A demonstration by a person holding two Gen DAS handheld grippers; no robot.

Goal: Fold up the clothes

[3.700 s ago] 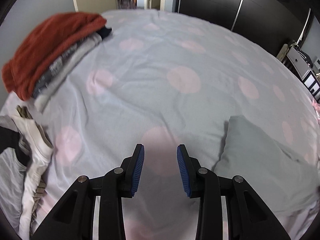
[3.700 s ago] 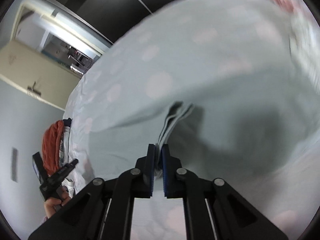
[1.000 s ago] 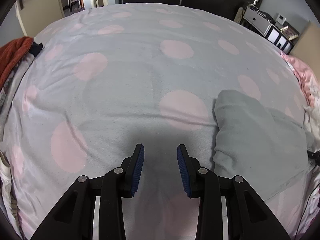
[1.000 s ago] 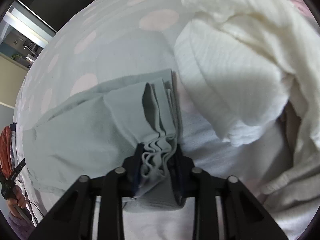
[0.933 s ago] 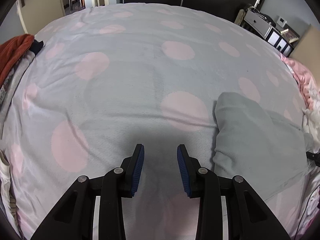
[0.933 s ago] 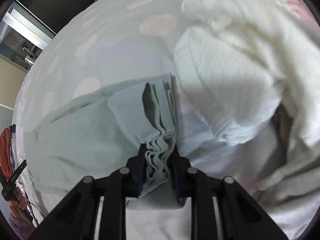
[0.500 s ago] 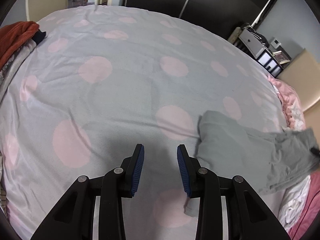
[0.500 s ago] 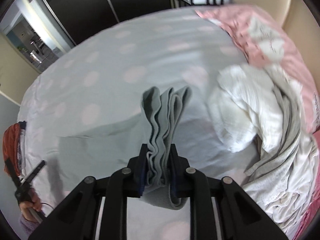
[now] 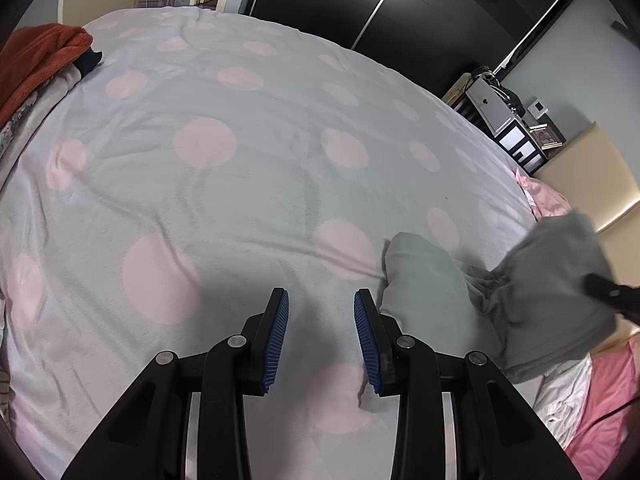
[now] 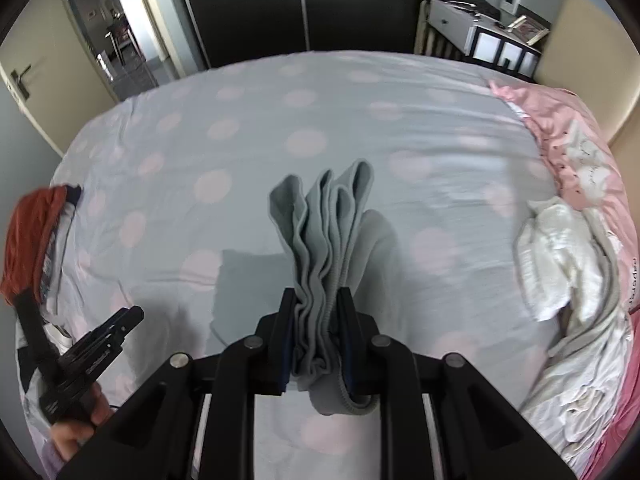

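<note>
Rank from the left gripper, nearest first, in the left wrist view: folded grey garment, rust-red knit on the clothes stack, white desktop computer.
1. Folded grey garment: on the bed, just right of the open left gripper.
2. Rust-red knit: far left, atop the clothes stack.
3. White desktop computer: off the bed, upper right.

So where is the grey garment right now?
Bunched in the right tongs, the grey garment hangs over the spotted bedspread, left of the white clothes pile.
</note>
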